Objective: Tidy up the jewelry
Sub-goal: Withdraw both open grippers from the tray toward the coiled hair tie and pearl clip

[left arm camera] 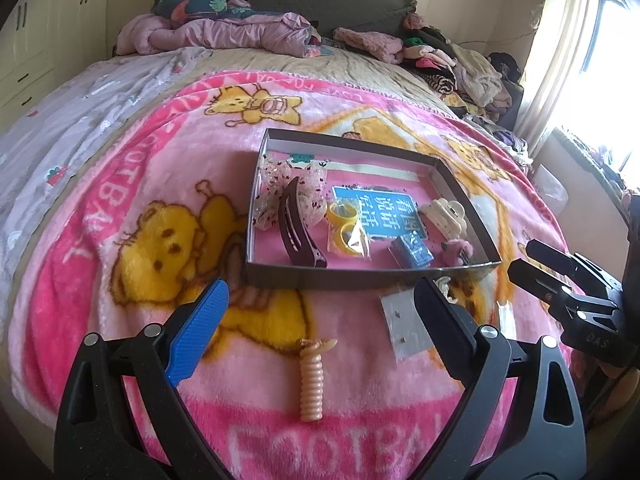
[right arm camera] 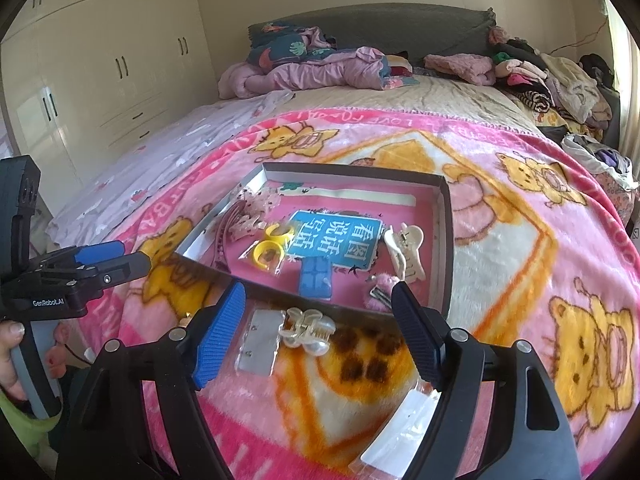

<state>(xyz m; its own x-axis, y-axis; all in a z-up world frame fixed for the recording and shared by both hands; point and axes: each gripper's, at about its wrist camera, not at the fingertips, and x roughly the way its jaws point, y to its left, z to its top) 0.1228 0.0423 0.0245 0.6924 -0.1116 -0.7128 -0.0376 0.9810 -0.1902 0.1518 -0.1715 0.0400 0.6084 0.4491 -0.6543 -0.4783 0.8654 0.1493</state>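
Pink cartoon-bear blanket [left arm camera: 120, 184] covers the bed, with heaped clothes [right arm camera: 540, 76] at its far end and cream wardrobes [right arm camera: 100, 72] along the wall. Both tools hang above the blanket, angled down toward a shallow grey box [left arm camera: 360, 278] lying ahead of them.

The left tool [left arm camera: 320, 320] stands released, its jaws wide apart with nothing between them. Directly below and between its fingers lies a peach spiral hair tie [left arm camera: 312, 380] on the blanket. A small clear earring packet [left arm camera: 400, 324] sits by its right finger, partly hidden behind it.

The right tool [right arm camera: 316, 328] is likewise released and empty. Between its fingers, just short of the box's near wall, rest a pearl claw clip [right arm camera: 308, 326] and the same packet, touching each other. Another clear packet [right arm camera: 400, 428] lies under its right finger.

Inside the box, beyond both tools, are a dark maroon clip [left arm camera: 298, 228], yellow rings in a bag [left arm camera: 346, 226], a blue card [right arm camera: 336, 242], a cream claw clip [right arm camera: 406, 252] and a pink fluffy clip [right arm camera: 380, 292].
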